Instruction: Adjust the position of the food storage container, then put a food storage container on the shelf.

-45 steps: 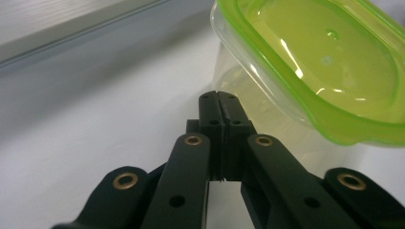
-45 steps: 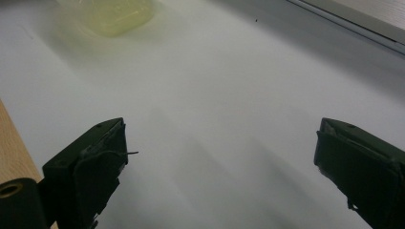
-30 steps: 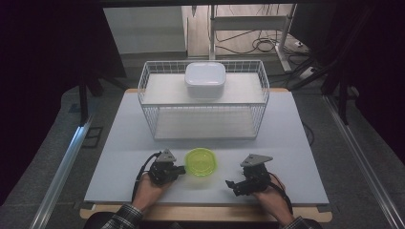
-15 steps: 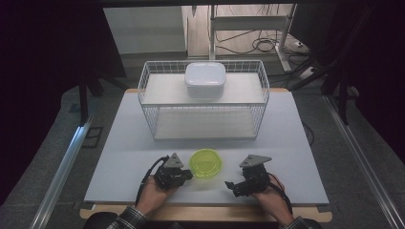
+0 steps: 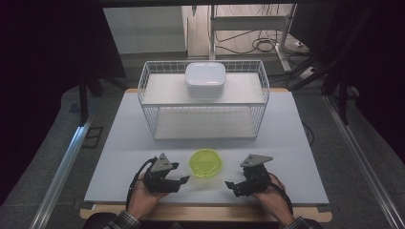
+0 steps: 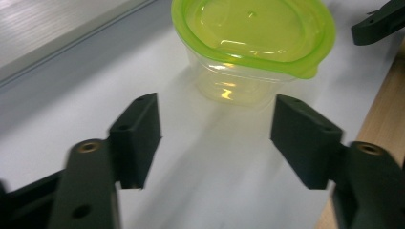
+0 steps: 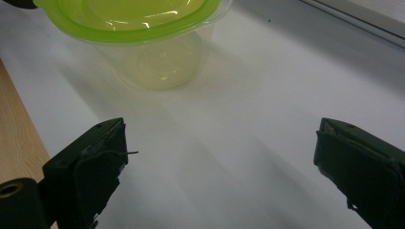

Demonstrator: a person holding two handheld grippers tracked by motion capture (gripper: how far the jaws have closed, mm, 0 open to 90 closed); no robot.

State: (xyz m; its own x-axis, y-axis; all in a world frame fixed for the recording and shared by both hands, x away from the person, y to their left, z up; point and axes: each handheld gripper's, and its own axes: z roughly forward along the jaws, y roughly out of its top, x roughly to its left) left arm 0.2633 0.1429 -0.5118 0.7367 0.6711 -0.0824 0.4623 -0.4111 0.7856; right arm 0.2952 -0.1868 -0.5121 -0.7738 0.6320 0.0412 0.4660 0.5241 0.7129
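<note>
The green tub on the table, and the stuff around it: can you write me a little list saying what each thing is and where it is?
tub: clear container with green lid on, near table edge
left gripper: open, beside the tub, not touching
right gripper: open, on the tub's other side, apart
wire basket: behind the tub, farther back
white box: lid on, resting on top of the basket

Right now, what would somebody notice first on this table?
The round clear plastic tub with the bright green lid stands out at the near edge, between the left tongs and right tongs, both open. Behind it stands a white wire basket with a white lidded box on top.
</note>
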